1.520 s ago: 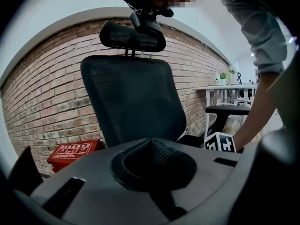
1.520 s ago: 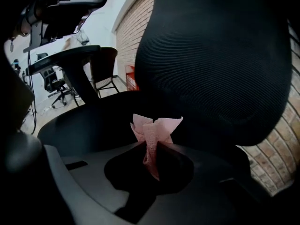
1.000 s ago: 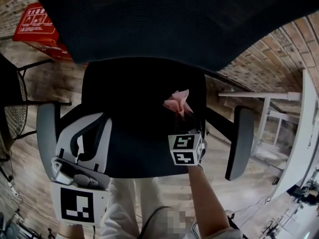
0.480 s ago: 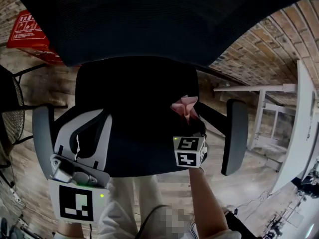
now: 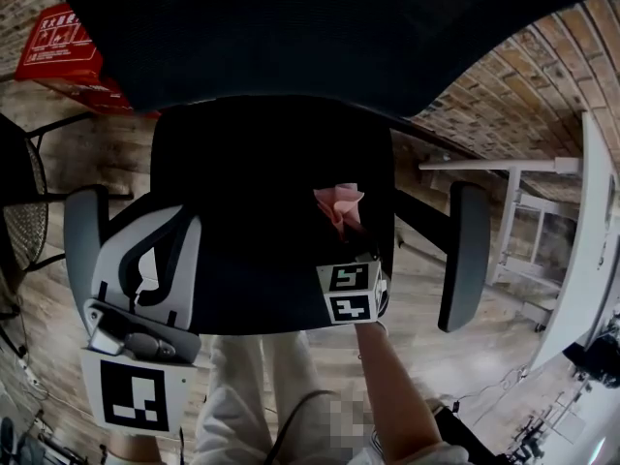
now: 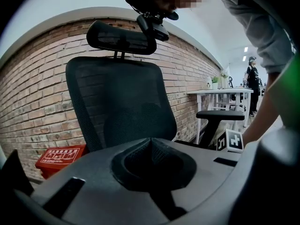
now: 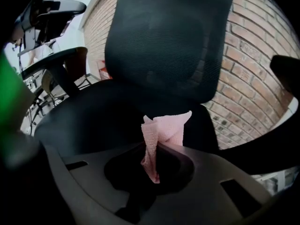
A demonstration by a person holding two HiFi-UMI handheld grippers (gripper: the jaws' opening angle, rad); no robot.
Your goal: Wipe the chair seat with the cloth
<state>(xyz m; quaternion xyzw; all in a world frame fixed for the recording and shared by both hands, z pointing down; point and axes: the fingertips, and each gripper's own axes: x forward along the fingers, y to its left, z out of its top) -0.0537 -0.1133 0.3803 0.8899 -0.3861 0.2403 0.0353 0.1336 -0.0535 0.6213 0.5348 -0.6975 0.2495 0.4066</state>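
Cloth [image 5: 339, 200] in right gripper [image 5: 345, 232] moved left across seat [image 5: 242, 182].

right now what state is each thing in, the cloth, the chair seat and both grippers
cloth: bunched, pinched in the right gripper, over the seat's right side
chair seat: bare but for the cloth over it; whether they touch is unclear
right gripper: shut on the cloth
left gripper: shut, empty, at the seat's left front
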